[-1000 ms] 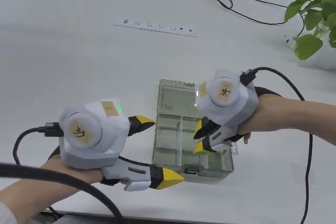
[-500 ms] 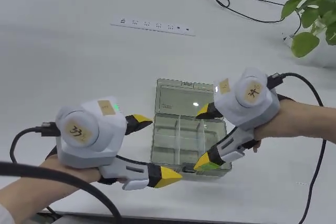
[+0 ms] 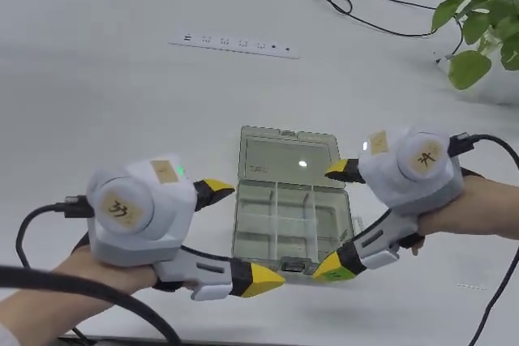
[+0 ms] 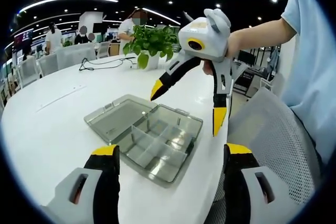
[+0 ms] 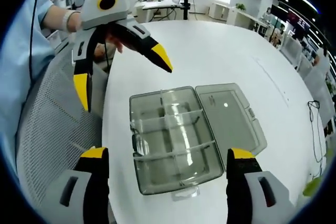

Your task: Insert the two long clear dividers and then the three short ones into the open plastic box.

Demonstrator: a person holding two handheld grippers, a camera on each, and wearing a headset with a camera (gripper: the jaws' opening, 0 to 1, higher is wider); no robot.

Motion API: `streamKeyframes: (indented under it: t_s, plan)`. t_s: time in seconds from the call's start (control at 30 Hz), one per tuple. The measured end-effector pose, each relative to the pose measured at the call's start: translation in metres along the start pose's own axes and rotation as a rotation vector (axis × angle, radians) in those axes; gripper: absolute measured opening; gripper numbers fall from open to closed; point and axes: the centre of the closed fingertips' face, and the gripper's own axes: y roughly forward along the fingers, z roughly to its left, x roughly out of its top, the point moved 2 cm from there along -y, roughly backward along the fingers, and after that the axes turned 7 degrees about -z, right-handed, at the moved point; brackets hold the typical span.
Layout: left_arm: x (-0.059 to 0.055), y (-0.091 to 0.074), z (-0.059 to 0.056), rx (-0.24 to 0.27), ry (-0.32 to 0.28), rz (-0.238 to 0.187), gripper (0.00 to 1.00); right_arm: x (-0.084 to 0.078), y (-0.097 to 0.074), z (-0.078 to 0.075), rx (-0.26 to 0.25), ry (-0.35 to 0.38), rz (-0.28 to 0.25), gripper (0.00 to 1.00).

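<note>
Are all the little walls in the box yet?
Looks about finished. Clear dividers already stand inside the open box, splitting it into compartments. The left gripper and right gripper are both open, holding nothing. I cannot count all five, so a check may remain.

The left gripper point(image 3: 242, 233) and the right gripper point(image 3: 328, 219) share rounded white-grey housings and black fingers point(image 3: 261, 279) with yellow tips. Each carries round tan stickers point(image 3: 123, 208) with handwritten marks. A thick black cable point(image 3: 81, 284) leaves each housing. The person wears a light blue sleeve point(image 4: 315, 51).
</note>
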Motion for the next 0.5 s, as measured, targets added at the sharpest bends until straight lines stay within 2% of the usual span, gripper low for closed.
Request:
streamKeyframes:
  t_s: [0.2, 0.3, 0.5]
  plan:
    - [0.0, 0.001, 0.001, 0.002, -0.008, 0.003, 0.85, -0.016, -0.014, -0.007, -0.054, 0.061, -0.011, 0.95]
    - [0.0, 0.001, 0.001, 0.003, -0.015, 0.001, 0.85, -0.03, -0.026, -0.011, -0.083, 0.093, -0.012, 0.95]
    - [0.0, 0.001, 0.002, 0.004, -0.017, 0.001, 0.86, -0.063, -0.048, -0.017, -0.126, 0.133, 0.041, 0.94]
